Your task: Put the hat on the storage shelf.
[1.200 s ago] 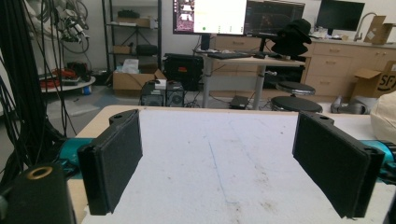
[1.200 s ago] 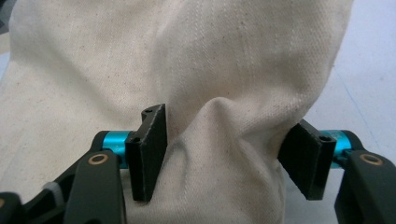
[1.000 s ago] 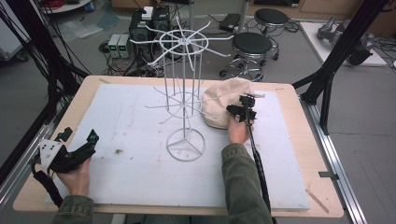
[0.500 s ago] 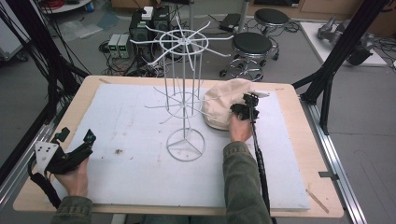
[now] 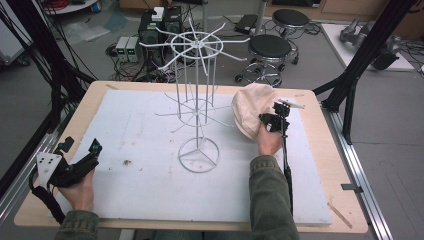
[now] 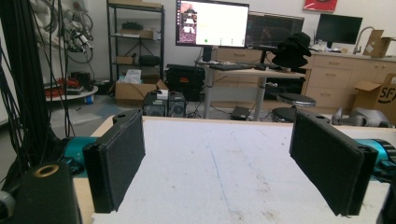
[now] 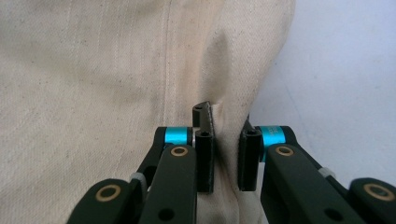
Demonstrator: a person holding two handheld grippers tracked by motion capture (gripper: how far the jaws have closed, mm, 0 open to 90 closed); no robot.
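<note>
Fingers on creased cream cloth hat

Before you: wooden table, light plywood top, rounded corners. White foam mat covers most of top; bare wood margin on all sides. On mat: white wire rack upright on ring base at centre; cream cloth hat just right of rack; brown crumbs at your left.

Lab: monitors, cable bundles, stools.
</note>
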